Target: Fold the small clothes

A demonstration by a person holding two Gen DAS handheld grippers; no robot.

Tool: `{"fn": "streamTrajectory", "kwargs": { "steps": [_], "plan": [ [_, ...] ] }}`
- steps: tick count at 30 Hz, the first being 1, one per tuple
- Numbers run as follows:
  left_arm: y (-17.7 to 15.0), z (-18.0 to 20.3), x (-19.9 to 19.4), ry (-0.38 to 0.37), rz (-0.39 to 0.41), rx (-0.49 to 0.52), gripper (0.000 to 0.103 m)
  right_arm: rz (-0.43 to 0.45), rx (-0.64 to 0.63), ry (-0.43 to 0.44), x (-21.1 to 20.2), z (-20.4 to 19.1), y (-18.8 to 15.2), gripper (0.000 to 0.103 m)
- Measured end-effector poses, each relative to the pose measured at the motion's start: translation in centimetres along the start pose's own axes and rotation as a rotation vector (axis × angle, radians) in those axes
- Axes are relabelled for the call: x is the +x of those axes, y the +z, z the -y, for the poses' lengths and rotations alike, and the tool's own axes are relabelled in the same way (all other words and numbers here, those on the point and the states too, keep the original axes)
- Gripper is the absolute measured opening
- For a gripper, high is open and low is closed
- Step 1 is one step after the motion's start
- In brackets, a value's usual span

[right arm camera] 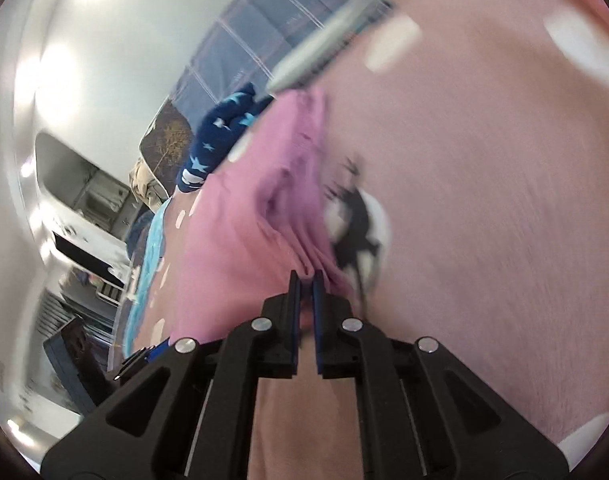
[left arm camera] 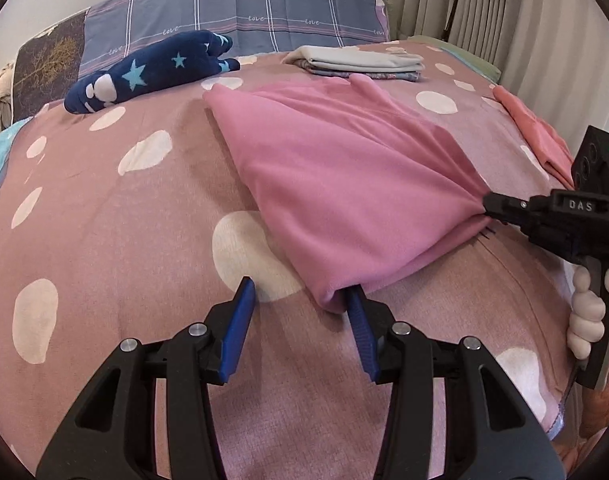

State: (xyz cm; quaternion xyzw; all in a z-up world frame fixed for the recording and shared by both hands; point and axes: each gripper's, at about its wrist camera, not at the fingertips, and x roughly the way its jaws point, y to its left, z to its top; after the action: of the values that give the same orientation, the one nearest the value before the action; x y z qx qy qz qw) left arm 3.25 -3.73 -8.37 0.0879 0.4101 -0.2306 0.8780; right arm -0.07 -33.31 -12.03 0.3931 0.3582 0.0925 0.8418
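Left wrist view, right gripper [left arm camera: 486, 206] fingers clamped on pink garment [left arm camera: 344, 184], left gripper [left arm camera: 300, 298] fingers apart, folded stack [left arm camera: 356, 62] beyond.

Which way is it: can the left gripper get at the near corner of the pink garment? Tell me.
Probably yes. The left gripper is open with the pink garment corner at its right finger, nothing between. The right gripper pinches another corner, off to the side.

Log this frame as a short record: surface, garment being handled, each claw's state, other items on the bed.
surface: bed with pink dotted cover
garment: pink garment, partly lifted
right claw: shut on the garment's bunched edge
left claw: open at the garment's near corner, one finger tucked under it
other items: navy star garment, folded stack, orange-pink cloth
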Motion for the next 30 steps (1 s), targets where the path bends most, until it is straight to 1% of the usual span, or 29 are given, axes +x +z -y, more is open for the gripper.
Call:
{"fn": "streamTrajectory", "kwargs": {
  "steps": [1,5,6,7,8,10,11,13,15,16,17,18,19,20,21,22,23,25,26,27,28,29,30],
  "plan": [
    [0.0,0.0,0.0,0.004,0.003,0.002,0.047,0.002,-0.003,0.003,-0.1,0.1,-0.1,0.006],
    [0.1,0.1,0.0,0.004,0.008,-0.012,0.047,0.037,-0.096,-0.051,-1.2,-1.6,-0.1,0.006],
    [0.2,0.1,0.1,0.003,0.006,-0.017,0.048,0.039,-0.123,-0.06,-1.3,-2.1,0.1,0.01],
    [0.4,0.1,0.3,0.007,0.005,-0.018,0.049,0.04,-0.138,-0.064,-1.4,-2.3,0.2,0.021],
    [0.6,0.2,0.4,0.011,0.007,-0.017,0.049,0.046,-0.158,-0.072,-1.5,-2.7,0.4,0.026],
    [1.0,0.4,0.8,0.021,0.009,-0.013,0.049,0.045,-0.219,-0.095,-1.3,-3.7,0.7,0.033],
    [1.2,0.5,1.0,0.026,0.007,-0.015,0.049,0.032,-0.272,-0.099,-1.3,-4.2,1.0,0.035],
    [1.4,0.9,1.2,0.038,0.007,-0.015,0.049,0.033,-0.355,-0.129,-0.3,-5.5,1.5,0.043],
    [1.5,1.1,1.2,0.051,0.011,-0.005,0.049,0.039,-0.402,-0.155,0.9,-6.4,2.0,0.043],
    [1.4,1.2,1.2,0.061,0.013,0.003,0.049,0.041,-0.414,-0.169,1.5,-6.6,2.2,0.031],
    [1.3,1.2,1.2,0.071,0.012,0.008,0.051,0.051,-0.423,-0.193,1.9,-6.5,2.2,0.015],
    [0.9,1.0,1.2,0.097,0.005,0.018,0.051,0.065,-0.422,-0.257,2.3,-6.2,2.3,0.003],
    [0.6,0.8,1.2,0.107,0.002,0.018,0.054,0.08,-0.406,-0.33,2.4,-5.4,2.3,0.0],
    [0.4,0.4,1.2,0.106,0.004,0.011,0.058,0.086,-0.367,-0.4,2.5,-4.1,2.5,0.0],
    [0.1,-0.2,1.0,0.089,0.005,-0.014,0.058,0.06,-0.298,-0.394,2.4,-2.3,2.8,0.0],
    [0.0,-0.4,0.9,0.078,0.005,-0.024,0.058,0.04,-0.227,-0.329,2.0,-0.9,3.2,0.0],
    [0.0,-0.6,0.9,0.07,0.006,-0.029,0.058,0.037,-0.207,-0.308,1.2,-0.4,3.4,0.0],
    [0.0,-0.3,0.9,0.08,0.004,-0.015,0.057,0.067,-0.293,-0.339,0.2,-1.6,3.2,0.003],
    [0.1,0.1,1.0,0.092,0.005,0.005,0.056,0.075,-0.343,-0.317,-0.2,-2.6,2.9,0.003],
    [0.0,0.4,1.0,0.1,0.006,0.018,0.055,0.07,-0.37,-0.27,-0.4,-3.4,2.8,0.003],
    [0.0,0.6,1.0,0.107,0.009,0.028,0.054,0.063,-0.393,-0.224,-0.5,-4.2,2.7,0.007],
    [0.0,0.7,1.0,0.11,0.011,0.032,0.054,0.055,-0.419,-0.188,-0.4,-5.0,2.6,0.017],
    [0.0,0.7,0.9,0.112,0.013,0.033,0.053,0.046,-0.449,-0.165,-0.1,-5.9,2.4,0.044]
  ]
}}
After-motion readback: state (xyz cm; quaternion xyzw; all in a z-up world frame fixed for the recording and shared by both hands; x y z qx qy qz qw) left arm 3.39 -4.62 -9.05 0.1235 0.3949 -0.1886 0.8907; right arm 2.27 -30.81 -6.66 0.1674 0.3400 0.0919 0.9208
